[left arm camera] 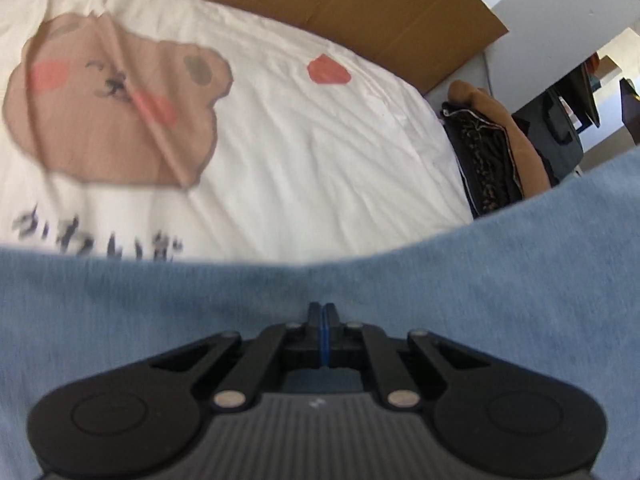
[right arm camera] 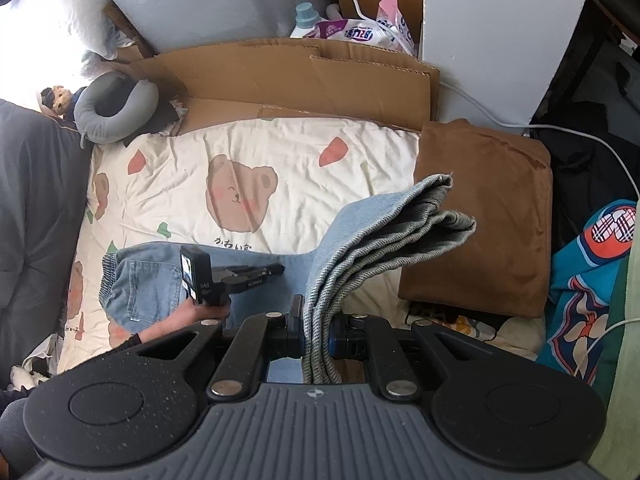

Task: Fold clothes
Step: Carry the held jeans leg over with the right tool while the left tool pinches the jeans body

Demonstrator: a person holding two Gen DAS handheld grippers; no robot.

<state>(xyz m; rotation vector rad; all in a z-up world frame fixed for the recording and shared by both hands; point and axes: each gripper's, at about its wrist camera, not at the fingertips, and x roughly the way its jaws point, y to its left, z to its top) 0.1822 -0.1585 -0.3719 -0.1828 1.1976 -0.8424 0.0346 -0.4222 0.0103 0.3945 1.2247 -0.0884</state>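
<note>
Light-blue jeans (right arm camera: 160, 280), doubled hems bunched in right gripper (right arm camera: 316, 320)

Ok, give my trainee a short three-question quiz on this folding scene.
1. True or false: the right gripper is clamped on several stacked layers of the jeans.
2. What lies on the bed just right of the lifted jeans legs? A) brown folded cloth B) a red towel C) a pair of shoes
3. Fill in: the left gripper is shut, its tip resting on the ____ denim.

Key: 1 true; 2 A; 3 blue. The waistband end lies on the bear-print sheet, and the left gripper sits on the jeans beside it.
</note>
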